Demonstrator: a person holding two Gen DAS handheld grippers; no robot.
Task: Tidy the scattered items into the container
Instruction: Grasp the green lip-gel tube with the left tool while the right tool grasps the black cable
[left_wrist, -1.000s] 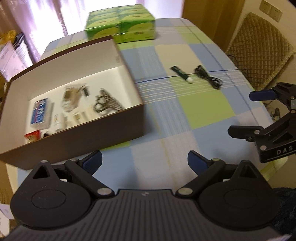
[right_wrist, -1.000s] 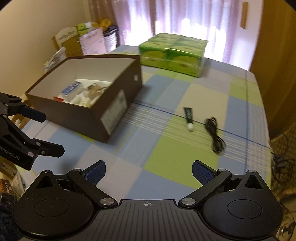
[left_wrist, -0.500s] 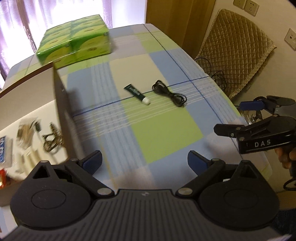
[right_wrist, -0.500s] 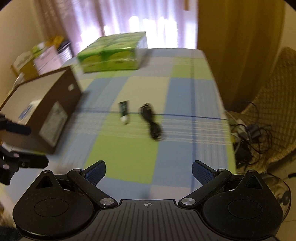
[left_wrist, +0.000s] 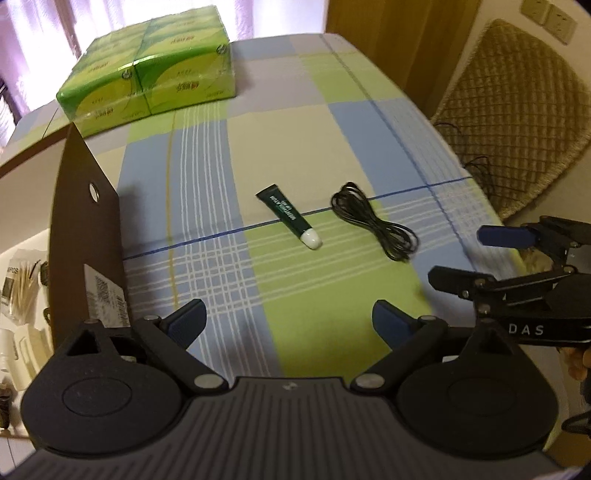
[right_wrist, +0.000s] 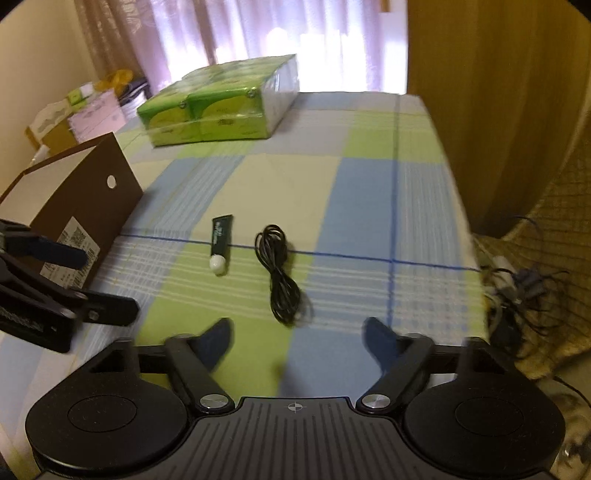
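Note:
A dark green tube with a white cap and a coiled black cable lie side by side on the checked tablecloth. The brown cardboard box stands to their left, with small items inside it. My left gripper is open above the cloth, short of the tube. My right gripper is open, just short of the cable's near end. Each gripper shows in the other's view: the right one, the left one. Both are empty.
A green shrink-wrapped pack of tissue boxes sits at the table's far end. A woven chair with tangled cables stands off the right edge. Curtains and stacked boxes are behind.
Both grippers have swung right, away from the box, and moved closer to the tube and cable. The box has slid to the left edge of both views.

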